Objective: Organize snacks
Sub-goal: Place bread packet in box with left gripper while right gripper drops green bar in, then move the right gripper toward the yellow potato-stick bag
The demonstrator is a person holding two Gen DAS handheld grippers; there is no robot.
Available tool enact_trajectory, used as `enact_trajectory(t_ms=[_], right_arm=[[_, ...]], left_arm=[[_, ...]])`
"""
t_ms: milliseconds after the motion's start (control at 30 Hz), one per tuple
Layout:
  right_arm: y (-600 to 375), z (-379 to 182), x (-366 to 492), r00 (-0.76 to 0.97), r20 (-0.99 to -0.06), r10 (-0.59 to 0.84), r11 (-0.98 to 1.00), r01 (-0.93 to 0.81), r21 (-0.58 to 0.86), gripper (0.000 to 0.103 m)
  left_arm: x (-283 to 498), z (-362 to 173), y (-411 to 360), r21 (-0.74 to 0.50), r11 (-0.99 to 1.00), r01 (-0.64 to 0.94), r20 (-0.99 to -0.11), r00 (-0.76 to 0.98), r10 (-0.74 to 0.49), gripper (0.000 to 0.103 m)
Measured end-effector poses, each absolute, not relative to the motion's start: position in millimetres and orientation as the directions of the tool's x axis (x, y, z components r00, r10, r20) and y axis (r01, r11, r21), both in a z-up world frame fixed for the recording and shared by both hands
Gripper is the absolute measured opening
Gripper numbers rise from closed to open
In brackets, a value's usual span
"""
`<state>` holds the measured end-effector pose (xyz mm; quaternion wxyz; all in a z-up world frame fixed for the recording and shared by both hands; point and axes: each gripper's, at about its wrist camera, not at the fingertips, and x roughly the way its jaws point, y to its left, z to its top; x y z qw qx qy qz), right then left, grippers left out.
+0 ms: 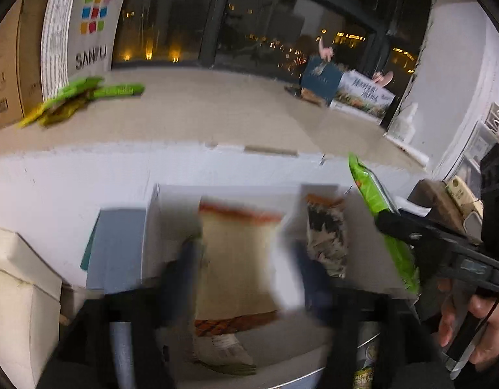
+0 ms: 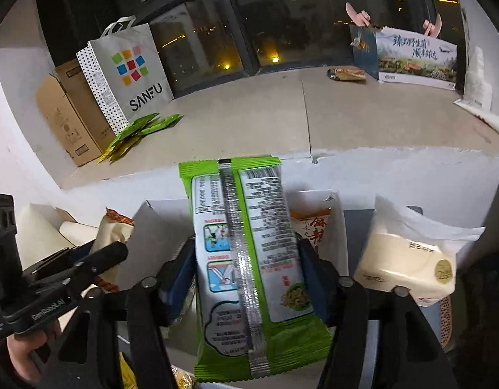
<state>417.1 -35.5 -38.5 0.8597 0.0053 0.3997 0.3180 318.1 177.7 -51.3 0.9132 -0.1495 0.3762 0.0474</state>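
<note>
My left gripper (image 1: pixel 243 259) is shut on a beige snack packet with orange ends (image 1: pixel 236 259), held upright over a white open box (image 1: pixel 158 207); this view is motion-blurred. A patterned packet (image 1: pixel 327 240) stands in the box to its right. My right gripper (image 2: pixel 246 259) is shut on a green snack bag (image 2: pixel 249 259), back side facing me, held upright over the same box (image 2: pixel 145 210). An orange-printed packet (image 2: pixel 311 223) stands in the box behind it. The right gripper and green bag also show in the left wrist view (image 1: pixel 388 227).
A cream tissue pack (image 2: pixel 405 259) sits at the right. On the window ledge (image 2: pixel 249 120) lie several green packets (image 2: pixel 142 129), a SANFU bag (image 2: pixel 126 71), a cardboard box (image 2: pixel 64 113) and a printed carton (image 2: pixel 414 58). A grey-blue box (image 1: pixel 120 246) stands left of the white box.
</note>
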Motion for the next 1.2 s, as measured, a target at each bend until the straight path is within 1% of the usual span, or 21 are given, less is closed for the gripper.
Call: enact_trajectory(t_ms=[33,67,167,233,300,500,633,733,800,967,1100,1200], right_arm=[[-35.1,-40.3,418.7,0.488,-0.678,0.550,0.801,-0.539,0.262,0.092],[-35.9,-41.4,418.9,0.488,-0.676,0.552,0.799,-0.541,0.262,0.103],[-39.6,-43.0,416.0,0.499,-0.691,0.523,0.812,-0.538,0.226,0.103],[-47.1,-37.4,406.1,0.508,-0.666,0.546,0.797,-0.559,0.228,0.103],[-55.4,-28.5,395.7,0.523,-0.644,0.558,0.792,-0.569,0.224,0.103],[-99.4,9.2,343.9,0.580,-0.520,0.626,0.755,-0.619,0.218,0.103],[-139.2,27.7,292.6,0.616,-0.433,0.658,0.734,-0.653,0.185,0.103],[-170.4,30.4,252.1,0.637,-0.383,0.668,0.728,-0.666,0.162,0.103],[-187.4,24.9,227.8,0.649,-0.364,0.668,0.730,-0.667,0.150,0.103],[-231.5,-10.4,166.1,0.645,-0.364,0.671,0.731,-0.658,0.182,0.103],[-255.8,-41.5,133.2,0.664,-0.390,0.637,0.761,-0.621,0.186,0.103],[-261.6,-68.1,120.7,0.639,-0.454,0.621,0.764,-0.624,0.165,0.103]], left_arm=[[317.1,-53.2,177.9,-0.240,0.949,-0.205,-0.705,0.709,-0.025,0.103],[314.7,-53.4,178.6,-0.234,0.949,-0.213,-0.704,0.710,-0.014,0.103],[300.8,-46.9,176.5,-0.224,0.953,-0.202,-0.689,0.725,-0.008,0.103],[289.1,-37.1,172.2,-0.186,0.961,-0.203,-0.672,0.740,0.026,0.103],[271.4,-25.2,166.2,-0.162,0.970,-0.181,-0.650,0.760,0.033,0.103],[195.2,8.9,145.3,-0.130,0.984,-0.122,-0.567,0.824,0.027,0.103],[130.7,22.6,127.9,-0.162,0.983,-0.092,-0.508,0.861,-0.003,0.103],[81.5,20.9,109.9,-0.174,0.981,-0.083,-0.471,0.882,-0.008,0.103],[53.5,12.5,98.5,-0.202,0.978,-0.059,-0.459,0.887,-0.041,0.103],[0.5,-19.6,64.3,-0.235,0.970,-0.066,-0.463,0.885,-0.052,0.103],[-14.2,-40.1,46.5,-0.245,0.968,-0.063,-0.486,0.871,-0.066,0.103],[-9.2,-42.0,42.3,-0.226,0.971,-0.074,-0.502,0.863,-0.051,0.103]])
